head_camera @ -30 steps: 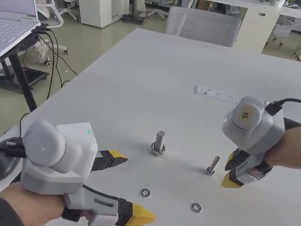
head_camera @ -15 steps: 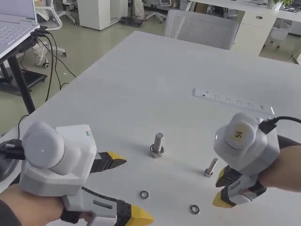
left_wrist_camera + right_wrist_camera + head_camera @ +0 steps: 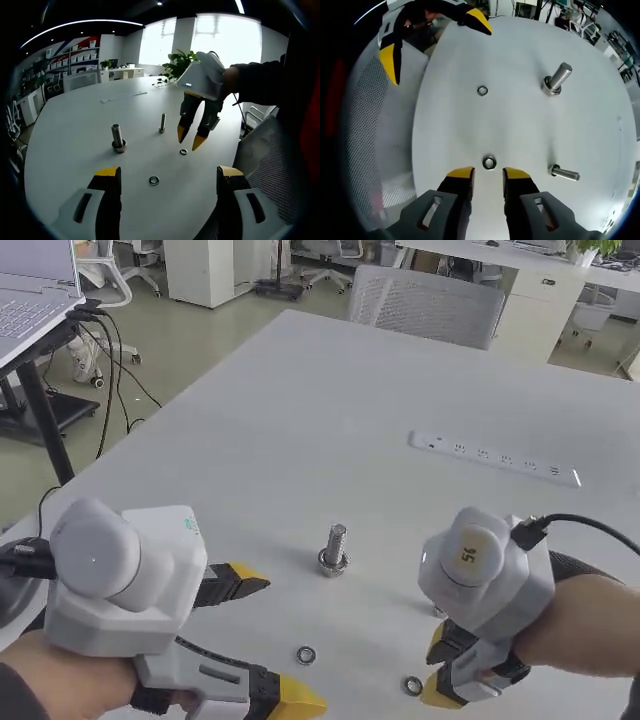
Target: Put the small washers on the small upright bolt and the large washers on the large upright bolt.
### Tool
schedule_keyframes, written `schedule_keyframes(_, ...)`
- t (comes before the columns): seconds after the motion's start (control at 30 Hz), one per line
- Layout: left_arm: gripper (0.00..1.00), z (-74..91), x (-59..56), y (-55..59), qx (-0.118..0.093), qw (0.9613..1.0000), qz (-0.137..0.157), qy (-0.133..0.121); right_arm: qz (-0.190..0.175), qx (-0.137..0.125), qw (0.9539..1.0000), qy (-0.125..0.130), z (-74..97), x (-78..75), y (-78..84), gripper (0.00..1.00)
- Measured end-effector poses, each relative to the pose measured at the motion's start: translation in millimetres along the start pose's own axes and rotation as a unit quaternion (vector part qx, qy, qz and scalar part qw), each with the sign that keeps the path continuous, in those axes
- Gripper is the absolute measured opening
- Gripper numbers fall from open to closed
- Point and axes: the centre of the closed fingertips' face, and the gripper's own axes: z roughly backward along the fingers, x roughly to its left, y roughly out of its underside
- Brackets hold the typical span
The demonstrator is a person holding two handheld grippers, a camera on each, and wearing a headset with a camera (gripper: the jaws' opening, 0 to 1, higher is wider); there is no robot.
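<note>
The left tongs [image 3: 280,642] are hovering at the lower left of the head view, spread wide apart and carrying nothing. In the left gripper view the same tongs [image 3: 167,172] are framing a bare stretch of the white counter [image 3: 330,410], with one washer [image 3: 154,180] lying flat between their tips.

The right tongs [image 3: 438,670] are pointing down at the lower right of the head view, parted by a narrow gap and gripping nothing. In the right gripper view a second washer [image 3: 489,162] is lying flat just ahead of that gap, apart from both tips.

The large upright bolt [image 3: 335,547] is standing near the middle of the head view, with a ring sitting round its foot, possibly a washer, though it is too small to tell. The small upright bolt [image 3: 162,122] is standing just to the right of it in the left gripper view, near the right tongs. A white power strip [image 3: 495,459] is lying towards the upper right of the head view, well apart from the bolts.
</note>
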Motion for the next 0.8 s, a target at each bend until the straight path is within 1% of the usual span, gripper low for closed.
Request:
schedule_keyframes(0.07, 0.77, 0.2, 0.3, -0.1, 0.0, 1.0, 0.0, 0.0, 0.002, -0.002, 1.0, -0.002, -2.0, 1.7, -2.0, 0.24)
schedule_keyframes(0.17, 0.77, 0.3, 0.3, -0.6, -0.001, 1.0, 0.0, -0.001, 0.009, 0.002, 1.0, -0.001, -4.7, 2.7, -2.3, 0.23)
schedule_keyframes(0.3, 0.77, 0.3, 0.2, -1.0, -0.001, 1.0, 0.0, 0.0, 0.011, 0.002, 0.9999, 0.003, -5.7, 0.2, -2.8, 0.23)
schedule_keyframes(0.37, 0.77, 0.1, 0.1, -1.0, -0.001, 1.0, 0.0, 0.0, 0.017, 0.007, 0.9998, 0.007, -6.7, -0.4, -1.7, 0.22)
schedule_keyframes(0.67, 0.77, -0.9, 0.3, -1.8, -0.002, 1.0, 0.0, 0.001, 0.028, 0.017, 0.9994, 0.011, -11.8, -0.8, 1.3, 0.2)
schedule_keyframes(0.8, 0.77, -1.2, 0.7, -2.1, -0.004, 1.0, 0.001, 0.002, 0.028, 0.018, 0.9993, 0.014, -11.2, -2.9, 1.0, 0.17)
